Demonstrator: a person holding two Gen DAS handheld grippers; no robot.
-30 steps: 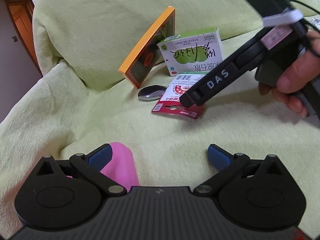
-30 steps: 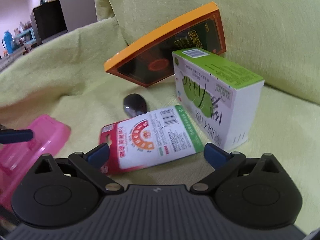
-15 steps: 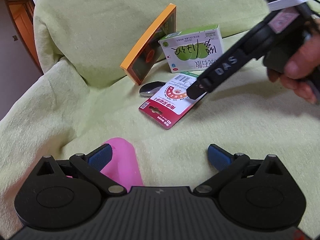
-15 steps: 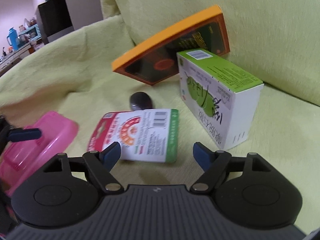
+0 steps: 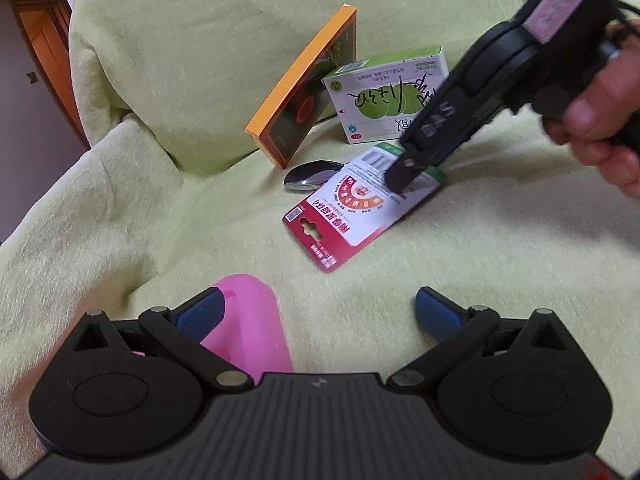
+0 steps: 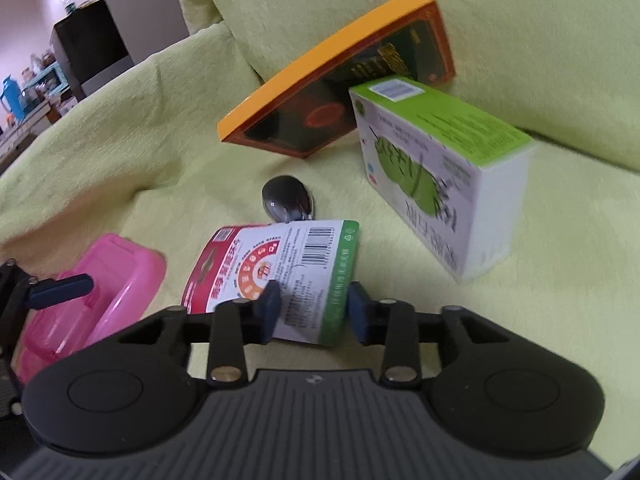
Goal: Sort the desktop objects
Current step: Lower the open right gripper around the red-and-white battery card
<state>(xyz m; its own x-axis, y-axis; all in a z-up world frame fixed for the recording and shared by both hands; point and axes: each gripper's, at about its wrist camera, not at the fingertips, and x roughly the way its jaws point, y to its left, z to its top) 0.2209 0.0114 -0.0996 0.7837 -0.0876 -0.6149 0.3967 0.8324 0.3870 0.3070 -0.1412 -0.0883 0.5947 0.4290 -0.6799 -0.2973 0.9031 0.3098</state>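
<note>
My left tongs: matte black ribbed housing, round pivot discs, silver screws, blue pads. My right tongs: same build, white "DAS" lettering, pink label, white strap, black cable.

A lived-in home, on a sofa in a sitting room.

The sofa, draped in a pale green fleecy cover, fills both wrist views with its backrest, armrest and seat cushion. Beyond the sofa's armrest in the left wrist view stands a wooden door in an orange-brown frame. Past the same armrest in the right wrist view are a dark cabinet with bottles on top and a cluttered shelf with a blue flask, against pale walls.
</note>
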